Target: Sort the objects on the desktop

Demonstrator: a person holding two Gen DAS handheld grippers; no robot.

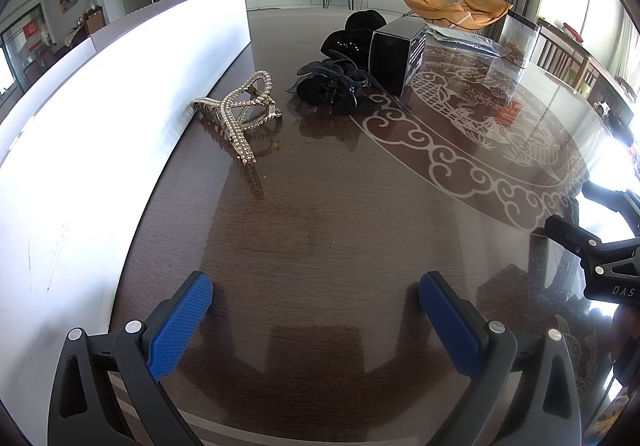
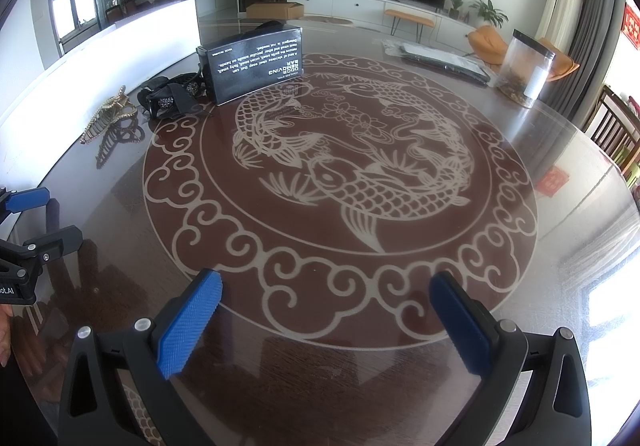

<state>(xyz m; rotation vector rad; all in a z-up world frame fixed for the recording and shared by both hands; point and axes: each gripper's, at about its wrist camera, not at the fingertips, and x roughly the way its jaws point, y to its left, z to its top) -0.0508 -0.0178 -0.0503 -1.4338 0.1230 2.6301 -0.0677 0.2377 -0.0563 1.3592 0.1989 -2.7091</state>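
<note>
Glossy dark table (image 1: 320, 230); left tool (image 1: 316, 310), right tool (image 2: 326, 310) wide open, empty.

"ODOR REMOVING BAR" upside down on black box (image 2: 254, 64); "DAS" on right claw (image 1: 592, 246).

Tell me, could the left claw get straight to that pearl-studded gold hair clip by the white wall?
Probably yes. The left claw is open and holds nothing, and the pearl-studded gold hair clip lies ahead of it with only bare dark wooden table between. The white wall panel stands close on its left.
</note>
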